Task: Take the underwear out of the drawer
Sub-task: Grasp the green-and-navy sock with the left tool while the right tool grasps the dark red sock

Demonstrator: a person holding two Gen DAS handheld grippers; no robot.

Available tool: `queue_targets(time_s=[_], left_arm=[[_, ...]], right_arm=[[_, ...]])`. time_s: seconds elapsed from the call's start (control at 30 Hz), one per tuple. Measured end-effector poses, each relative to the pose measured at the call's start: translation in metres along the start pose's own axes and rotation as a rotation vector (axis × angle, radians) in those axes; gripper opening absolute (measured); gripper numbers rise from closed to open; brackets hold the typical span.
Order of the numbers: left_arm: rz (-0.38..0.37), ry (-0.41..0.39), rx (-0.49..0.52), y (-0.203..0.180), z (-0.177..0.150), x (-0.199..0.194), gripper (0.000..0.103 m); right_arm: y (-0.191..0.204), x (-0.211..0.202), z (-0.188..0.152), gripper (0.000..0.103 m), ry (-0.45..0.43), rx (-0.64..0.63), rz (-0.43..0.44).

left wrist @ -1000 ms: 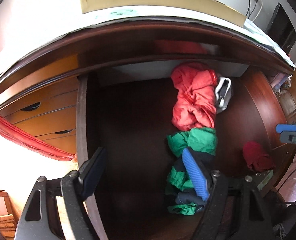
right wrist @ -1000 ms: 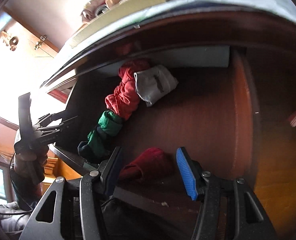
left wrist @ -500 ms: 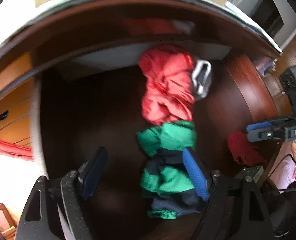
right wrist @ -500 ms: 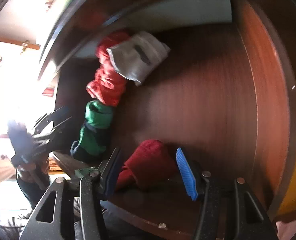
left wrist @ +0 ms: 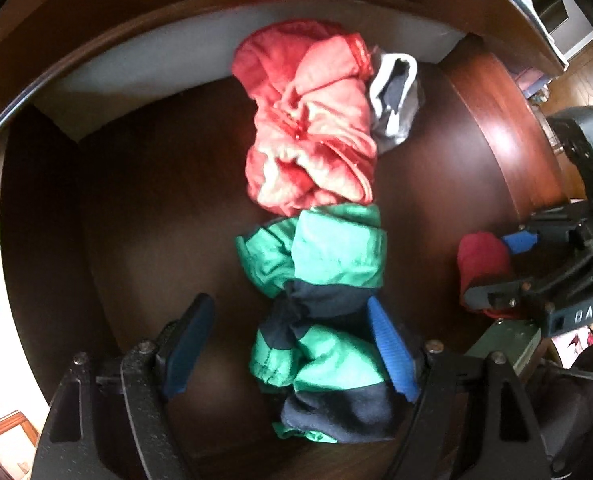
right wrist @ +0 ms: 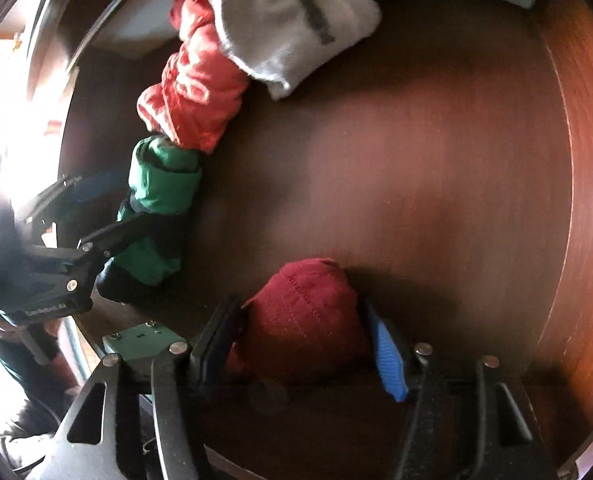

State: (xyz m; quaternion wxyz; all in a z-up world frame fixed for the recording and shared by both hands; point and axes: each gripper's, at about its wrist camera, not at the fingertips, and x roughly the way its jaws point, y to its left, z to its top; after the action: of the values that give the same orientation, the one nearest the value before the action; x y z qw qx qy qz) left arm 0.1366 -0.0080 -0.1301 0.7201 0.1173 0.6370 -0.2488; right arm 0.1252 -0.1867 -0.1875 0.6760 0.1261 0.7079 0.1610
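Inside the dark wooden drawer [left wrist: 144, 208] lay a row of bunched underwear: a coral-red piece [left wrist: 312, 136] at the back, a green and navy piece [left wrist: 320, 312] nearer the front, and a white and grey piece [right wrist: 288, 24] beside the red one. Over the green bundle the left gripper [left wrist: 292, 344] stood spread, its jaws opening, with the cloth between them, seemingly untouched. Near the front wall the right gripper [right wrist: 304, 344] straddled a dark red piece [right wrist: 304, 316], jaws opening and close against its sides.

right hand-held gripper [right wrist: 302, 344] | jaws opening | astride dark red underwear [right wrist: 300, 312] | drawer [right wrist: 436, 152]
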Motion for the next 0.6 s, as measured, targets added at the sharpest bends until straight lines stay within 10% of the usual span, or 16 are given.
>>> queue_targets(time_s=[0.43,0.53,0.6], left_arm=[[-0.013,0.257,0.023,-0.016,0.011,0.036,0.091],[0.034,0.249,0.059,-0.024,0.011,0.038,0.079],[0.032,0.231,0.092,-0.034,0.009,0.036,0.054]], right_arm=[[-0.011,0.005,0.004,0.043,0.115,0.084,0.096],[-0.013,0.004,0.003,0.040,0.100,0.088,0.108],[-0.006,0.002,-0.001,0.039,0.075,0.039,0.085]])
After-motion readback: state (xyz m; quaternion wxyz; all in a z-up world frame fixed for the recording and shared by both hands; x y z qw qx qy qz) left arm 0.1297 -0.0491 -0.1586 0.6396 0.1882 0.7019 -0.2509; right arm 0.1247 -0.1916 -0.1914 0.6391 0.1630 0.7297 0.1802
